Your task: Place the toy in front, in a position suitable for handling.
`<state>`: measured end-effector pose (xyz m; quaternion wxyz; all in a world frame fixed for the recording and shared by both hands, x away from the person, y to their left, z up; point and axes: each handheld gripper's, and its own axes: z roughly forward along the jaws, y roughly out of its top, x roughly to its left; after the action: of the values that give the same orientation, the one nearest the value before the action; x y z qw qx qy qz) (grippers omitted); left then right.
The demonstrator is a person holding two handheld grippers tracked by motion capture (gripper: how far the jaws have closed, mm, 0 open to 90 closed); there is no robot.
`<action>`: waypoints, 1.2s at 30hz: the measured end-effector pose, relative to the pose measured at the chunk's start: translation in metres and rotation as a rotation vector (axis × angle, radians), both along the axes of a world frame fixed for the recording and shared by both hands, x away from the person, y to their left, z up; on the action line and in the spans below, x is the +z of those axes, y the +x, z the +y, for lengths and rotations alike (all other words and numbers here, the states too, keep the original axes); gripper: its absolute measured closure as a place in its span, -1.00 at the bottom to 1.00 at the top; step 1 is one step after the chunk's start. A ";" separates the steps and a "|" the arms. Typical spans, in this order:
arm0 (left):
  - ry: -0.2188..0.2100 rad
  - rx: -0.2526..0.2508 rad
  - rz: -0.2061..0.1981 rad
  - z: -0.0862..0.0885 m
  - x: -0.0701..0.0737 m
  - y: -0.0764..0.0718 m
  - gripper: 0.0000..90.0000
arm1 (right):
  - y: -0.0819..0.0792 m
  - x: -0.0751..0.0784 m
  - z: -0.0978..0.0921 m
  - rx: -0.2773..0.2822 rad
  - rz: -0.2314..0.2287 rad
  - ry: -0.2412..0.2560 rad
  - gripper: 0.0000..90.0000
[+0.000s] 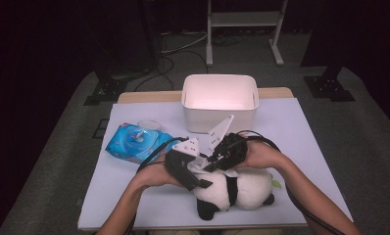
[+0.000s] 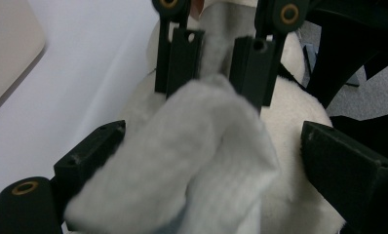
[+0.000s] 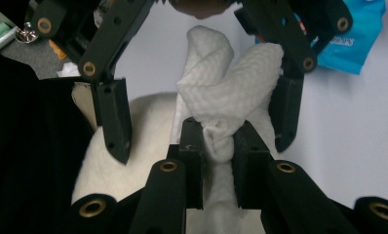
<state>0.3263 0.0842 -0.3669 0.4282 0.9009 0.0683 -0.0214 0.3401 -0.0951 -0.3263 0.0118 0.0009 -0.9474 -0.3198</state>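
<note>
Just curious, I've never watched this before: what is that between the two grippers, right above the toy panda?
A white wipe. In the right gripper view the right gripper pinches its twisted end, and the left gripper's open jaws flank the rest, over the panda.

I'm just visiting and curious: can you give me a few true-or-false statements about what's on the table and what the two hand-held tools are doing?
1. The right tool pinches a white cloth. True.
2. The left tool is clamped shut on the cloth. False: its jaws stand apart around the cloth.
3. A panda plush lies under the tools. True.
4. The white bin sits at the near edge of the table. False: it sits at the far side.
5. A blue packet lies left of the panda. True.
</note>
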 end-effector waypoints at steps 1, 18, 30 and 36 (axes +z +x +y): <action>-0.001 0.000 -0.002 0.000 0.000 -0.001 -0.75 | 0.000 0.000 0.002 0.005 -0.001 0.001 0.69; 0.004 -0.004 0.003 -0.001 -0.001 -0.001 -0.74 | 0.003 -0.001 -0.009 -0.027 0.004 0.023 0.69; 0.005 -0.005 0.006 -0.001 -0.002 -0.001 -0.74 | -0.003 -0.007 -0.049 -0.098 0.005 0.011 0.69; 0.008 -0.004 0.011 -0.002 -0.002 -0.001 -0.74 | -0.009 -0.011 -0.070 -0.139 0.003 -0.009 0.69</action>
<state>0.3256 0.0824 -0.3685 0.4241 0.9026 0.0689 -0.0272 0.3309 -0.1652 -0.3369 -0.0090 -0.0656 -0.9466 -0.3156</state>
